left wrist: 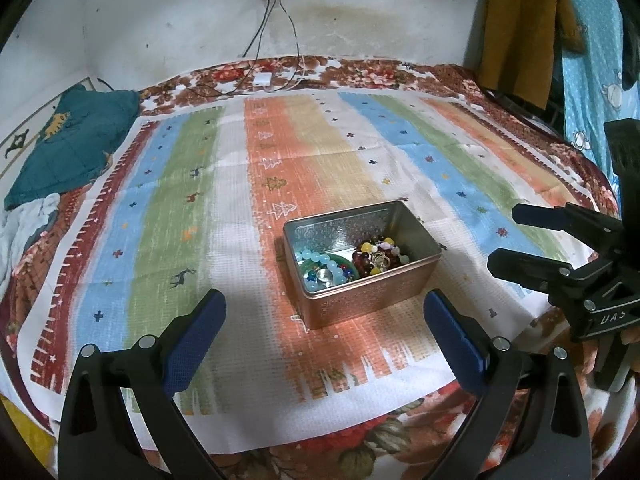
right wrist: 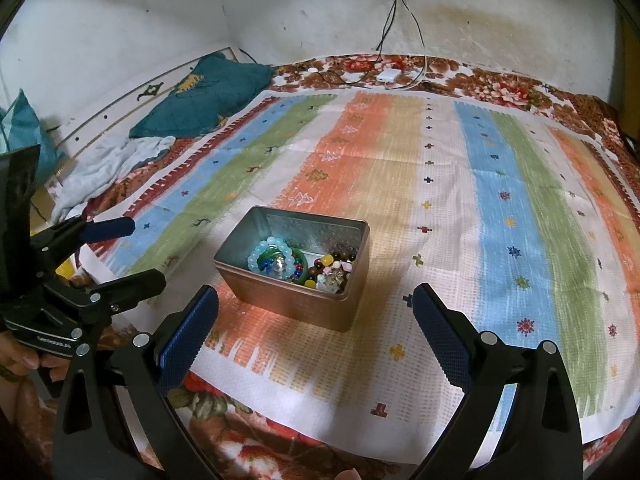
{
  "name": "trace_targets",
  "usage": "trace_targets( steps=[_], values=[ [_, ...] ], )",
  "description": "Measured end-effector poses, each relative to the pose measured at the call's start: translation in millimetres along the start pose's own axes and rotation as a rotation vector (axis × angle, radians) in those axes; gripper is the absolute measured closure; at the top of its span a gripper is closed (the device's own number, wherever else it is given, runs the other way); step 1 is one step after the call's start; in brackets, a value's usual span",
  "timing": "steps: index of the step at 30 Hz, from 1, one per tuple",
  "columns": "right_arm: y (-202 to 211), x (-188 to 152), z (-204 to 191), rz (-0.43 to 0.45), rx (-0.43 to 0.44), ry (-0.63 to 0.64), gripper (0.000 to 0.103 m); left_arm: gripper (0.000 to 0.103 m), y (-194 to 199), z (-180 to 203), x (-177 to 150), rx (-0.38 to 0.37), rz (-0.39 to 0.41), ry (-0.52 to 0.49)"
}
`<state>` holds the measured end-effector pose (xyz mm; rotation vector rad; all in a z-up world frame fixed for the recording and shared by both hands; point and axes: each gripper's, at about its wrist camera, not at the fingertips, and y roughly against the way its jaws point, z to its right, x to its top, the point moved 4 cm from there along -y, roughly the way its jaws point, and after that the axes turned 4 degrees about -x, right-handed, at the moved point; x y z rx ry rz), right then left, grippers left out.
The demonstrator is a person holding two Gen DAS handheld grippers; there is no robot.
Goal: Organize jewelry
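Jewelry (left wrist: pixel 352 265): bead bracelets and small pieces lie heaped in an open metal tin (left wrist: pixel 416 240) on the striped cloth (left wrist: pixel 192 184) over the bed; pale blue beads and a green bangle at one end, dark red and yellow beads at the other
Cloth around tin: no loose piece shows on it in either view
Left gripper (left wrist: pixel 324 316): jaws spread wide, nothing between them, hanging short of the tin's near side
Right gripper (right wrist: pixel 316 312): also wide and empty, aimed at the tin from the other side
Progress: everything visible sits in the tin, which fits a gathering just completed as well as a mixed heap waiting to be sorted out; the pictures do not settle which
Left view only: the right gripper from outside at the right edge, a mustard garment (left wrist: pixel 524 28) and a blue patterned curtain (left wrist: pixel 592 76)
Right view only: the left gripper from outside with a hand (right wrist: pixel 20 360) on its handle, pale crumpled fabric (right wrist: pixel 108 164) beside a teal pillow (right wrist: pixel 204 96), and a plainer look at the blue bead ring
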<state>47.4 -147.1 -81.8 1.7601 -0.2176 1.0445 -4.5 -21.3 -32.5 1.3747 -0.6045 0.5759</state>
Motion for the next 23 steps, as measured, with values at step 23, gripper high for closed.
trace_targets(
  steps=[23],
  values=[
    [-1.3,-2.3,2.1,-0.005,-0.003,0.001,0.005,0.006,-0.6,3.1,-2.4,0.003,-0.009,0.002]
  ],
)
